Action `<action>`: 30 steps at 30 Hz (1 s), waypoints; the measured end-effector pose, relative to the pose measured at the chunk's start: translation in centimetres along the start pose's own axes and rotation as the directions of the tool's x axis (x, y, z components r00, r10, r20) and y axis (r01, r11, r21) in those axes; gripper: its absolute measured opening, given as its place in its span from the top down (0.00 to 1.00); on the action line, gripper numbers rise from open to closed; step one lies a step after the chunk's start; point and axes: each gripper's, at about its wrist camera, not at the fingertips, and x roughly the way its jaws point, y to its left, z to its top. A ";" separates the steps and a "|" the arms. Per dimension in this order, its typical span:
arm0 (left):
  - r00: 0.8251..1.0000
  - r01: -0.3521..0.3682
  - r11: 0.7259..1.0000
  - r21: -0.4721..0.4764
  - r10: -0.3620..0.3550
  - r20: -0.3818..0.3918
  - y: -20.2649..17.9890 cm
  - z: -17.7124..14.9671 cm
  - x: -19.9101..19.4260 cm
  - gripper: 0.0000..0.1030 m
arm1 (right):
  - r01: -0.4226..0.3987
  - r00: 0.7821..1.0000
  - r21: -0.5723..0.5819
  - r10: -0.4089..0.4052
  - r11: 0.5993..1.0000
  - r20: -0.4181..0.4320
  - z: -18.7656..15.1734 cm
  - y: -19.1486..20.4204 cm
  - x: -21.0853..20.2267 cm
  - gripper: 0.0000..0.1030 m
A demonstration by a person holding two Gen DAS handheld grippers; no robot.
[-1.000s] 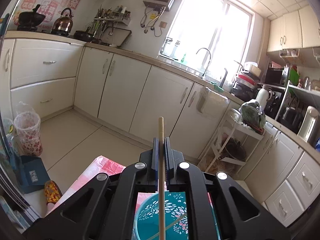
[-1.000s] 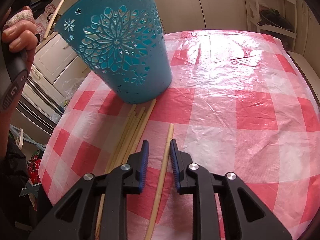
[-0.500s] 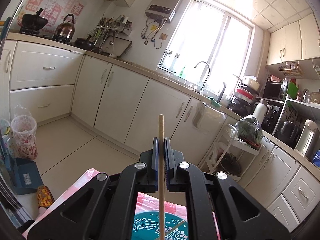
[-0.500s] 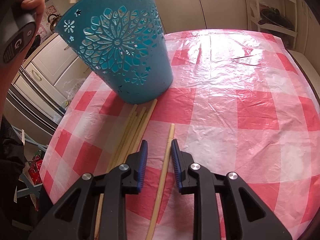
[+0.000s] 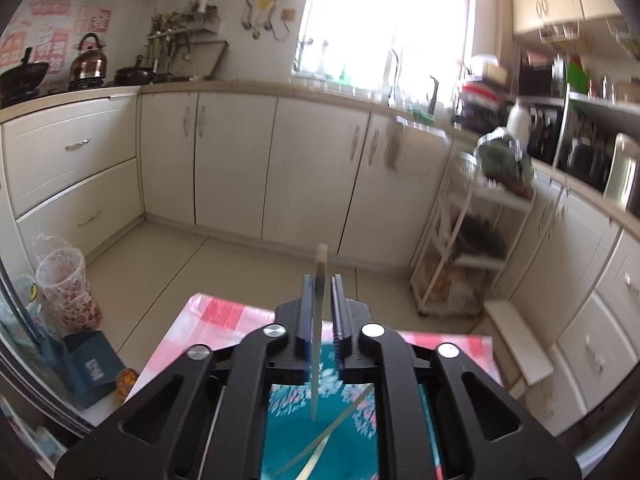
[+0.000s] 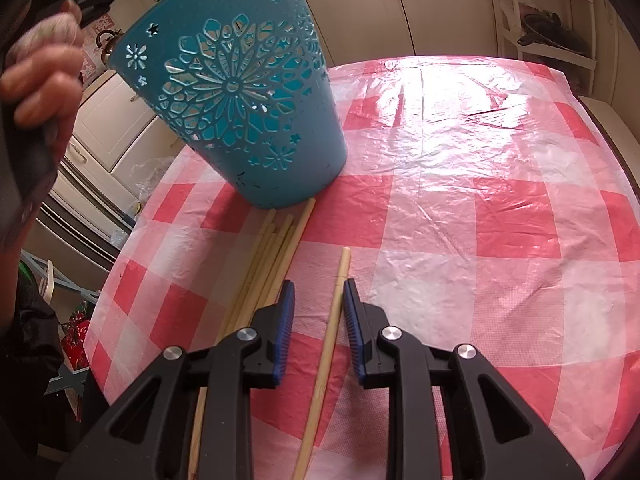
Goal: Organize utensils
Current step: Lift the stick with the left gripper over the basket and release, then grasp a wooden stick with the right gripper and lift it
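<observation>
My left gripper (image 5: 321, 280) hovers over the teal cut-out basket (image 5: 332, 432); its jaws are parted and a wooden chopstick (image 5: 319, 320) stands loose between them, its lower end in the basket beside other chopsticks. In the right wrist view the basket (image 6: 236, 112) stands on the red-checked tablecloth (image 6: 460, 208). My right gripper (image 6: 319, 290) is open and low over the cloth, straddling a single chopstick (image 6: 326, 352). A bundle of several chopsticks (image 6: 266, 264) lies just left of it, reaching to the basket's base.
The hand holding the left gripper (image 6: 36, 92) shows at the left, above the basket. The table edge (image 6: 120, 264) curves close on the left. Kitchen cabinets (image 5: 240, 168), a white rack (image 5: 472, 240) and a floor bin (image 5: 64, 288) lie beyond the table.
My left gripper's jaws have opened, and the chopstick has slid down between them into the basket. The left view has tilted down. The right gripper has opened slightly wider around its chopstick.
</observation>
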 end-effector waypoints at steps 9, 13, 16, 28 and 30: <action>0.989 -0.135 0.991 -0.020 0.136 0.053 5.0 -2.6 -7.4 0.26 | 0.012 1.000 -0.011 -0.012 1.000 0.002 -0.1 0.5 0.2 0.76; 0.979 -0.197 0.979 -0.050 0.199 0.047 8.9 -5.0 -11.2 0.17 | 0.047 0.999 -0.044 -0.047 0.998 0.010 -0.2 1.3 0.4 0.76; 0.976 -0.217 0.974 -0.067 0.217 -0.018 11.6 -7.4 -12.3 0.17 | 0.102 0.995 -0.075 -0.102 0.992 0.007 -0.4 2.1 0.4 0.76; 0.963 -0.206 0.975 -0.083 0.187 -0.195 16.1 -14.6 -13.4 0.17 | 0.216 0.976 -0.165 -0.211 0.962 0.047 -1.1 3.9 -0.2 0.95; 0.961 -0.207 0.975 -0.079 0.187 -0.204 16.4 -15.1 -13.4 0.17 | 0.139 0.988 -0.079 -0.133 0.987 0.076 -0.8 2.9 -2.3 0.95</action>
